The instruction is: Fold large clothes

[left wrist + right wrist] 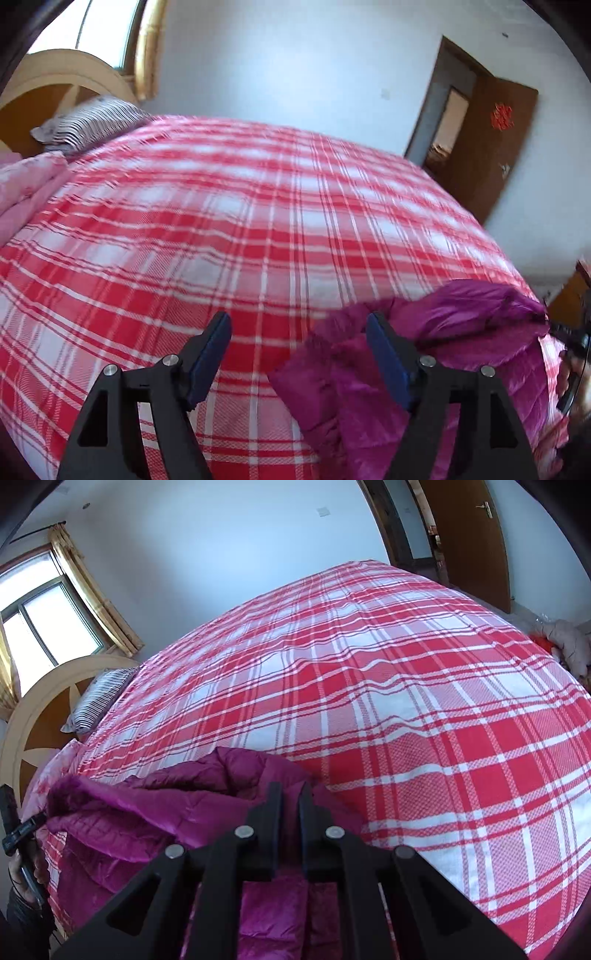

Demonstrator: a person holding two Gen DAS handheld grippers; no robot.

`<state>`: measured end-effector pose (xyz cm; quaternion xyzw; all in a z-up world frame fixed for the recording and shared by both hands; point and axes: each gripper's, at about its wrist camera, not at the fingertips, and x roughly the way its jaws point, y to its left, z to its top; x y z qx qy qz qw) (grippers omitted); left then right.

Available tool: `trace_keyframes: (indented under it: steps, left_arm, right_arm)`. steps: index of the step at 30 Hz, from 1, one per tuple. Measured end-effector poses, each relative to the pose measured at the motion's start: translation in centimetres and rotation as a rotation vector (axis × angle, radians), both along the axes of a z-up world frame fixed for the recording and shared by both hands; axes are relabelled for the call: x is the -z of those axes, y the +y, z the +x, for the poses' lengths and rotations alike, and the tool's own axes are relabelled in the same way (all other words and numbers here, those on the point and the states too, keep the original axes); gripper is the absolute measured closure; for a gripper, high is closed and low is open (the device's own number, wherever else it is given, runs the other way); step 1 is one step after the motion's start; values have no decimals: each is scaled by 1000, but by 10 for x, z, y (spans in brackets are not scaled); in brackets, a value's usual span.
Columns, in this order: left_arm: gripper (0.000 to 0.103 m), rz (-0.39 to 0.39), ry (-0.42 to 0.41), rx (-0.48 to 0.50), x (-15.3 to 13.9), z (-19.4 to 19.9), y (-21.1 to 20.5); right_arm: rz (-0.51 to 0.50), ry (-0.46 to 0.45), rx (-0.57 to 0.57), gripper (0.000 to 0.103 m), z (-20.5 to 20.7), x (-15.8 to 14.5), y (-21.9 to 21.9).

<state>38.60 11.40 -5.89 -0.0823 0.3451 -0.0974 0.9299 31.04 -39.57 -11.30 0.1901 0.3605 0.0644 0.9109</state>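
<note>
Quilted magenta jacket (424, 332), soft, puffy and slippery, lies bunched on the bed (258, 221) under both grippers: left gripper (299, 328) apart, right gripper (290, 794) nearly together, empty; grasp a hem.

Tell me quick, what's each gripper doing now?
Left gripper: open, holding nothing.
Right gripper: fingers slightly apart, gripping nothing, over the puffy magenta quilted jacket.

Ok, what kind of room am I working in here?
Most likely a home bedroom: a wide bed under a red plaid cover, a striped pillow against a wooden headboard, and a curtained window.
</note>
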Motion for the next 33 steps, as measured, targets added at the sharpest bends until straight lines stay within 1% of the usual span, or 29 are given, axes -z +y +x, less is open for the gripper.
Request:
trace_keyframes:
  steps: [1,2,3,4,5,6,8,9,11,12,14,15,16,17,18,19,20,21,22,25,29,33]
  left_arm:
    - [27,14,-15,8,-4,-4,-10]
    - [27,40,-36,26,-7,-8,-23]
    - [27,77,-64,47,-9,-14,-41]
    - [27,102,-90,68,-10,-18,-55]
    - [27,119,-109,97,-10,-23,-70]
    - [27,141,-123,134,-8,-29,-91]
    - [26,166,-138,166,-2,-34,-117]
    - [26,204,-143,188,5,-35,-137]
    - [26,291,-151,187,18,-29,-162]
    - [26,348,-166,182,26,-26,-177]
    - [26,449,-178,155,40,-15,-194]
    - [26,497,-171,137,50,-7,-200]
    - [26,514,-146,122,58,3,-200]
    - [26,507,-112,106,65,11,-198]
    - [26,479,-76,96,71,18,-193]
    - [26,425,-46,87,75,26,-185]
    - [23,389,-32,79,76,31,-179]
    - [21,370,-23,72,77,33,-177]
    - [21,350,-15,71,79,36,-174]
    - [19,323,13,77,86,45,-172]
    - [19,280,38,80,91,47,-164]
    - [19,280,53,84,94,50,-166]
  right_arm:
    - [-14,-1,19,69,4,-1,1]
    - [-33,-7,44,26,4,-4,0]
    - [-43,-29,77,7,2,-10,-2]
    - [-34,-59,90,9,0,-15,-2]
    - [-36,-70,90,15,-2,-21,0]
    - [-52,-72,89,19,-4,-26,5]
    - [-89,-91,62,19,-11,-36,28]
    - [-95,-103,33,19,-13,-38,41]
    - [-131,-111,-54,19,-18,-38,79]
    - [-155,-108,-92,19,-18,-35,97]
    - [-213,-99,-162,20,-13,-24,131]
    - [-239,-91,-176,21,-8,-17,141]
    - [-268,-76,-184,21,-2,-8,150]
    - [-290,-54,-183,23,7,2,153]
    - [-297,-26,-172,23,15,12,153]
    - [-294,-7,-161,23,19,21,150]
    - [-285,3,-149,23,24,27,147]
    - [-271,9,-141,23,26,31,143]
    - [-253,13,-137,23,29,34,139]
    - [-252,11,-131,23,32,37,137]
    - [-256,21,-134,23,35,41,140]
    - [-253,22,-133,23,35,43,139]
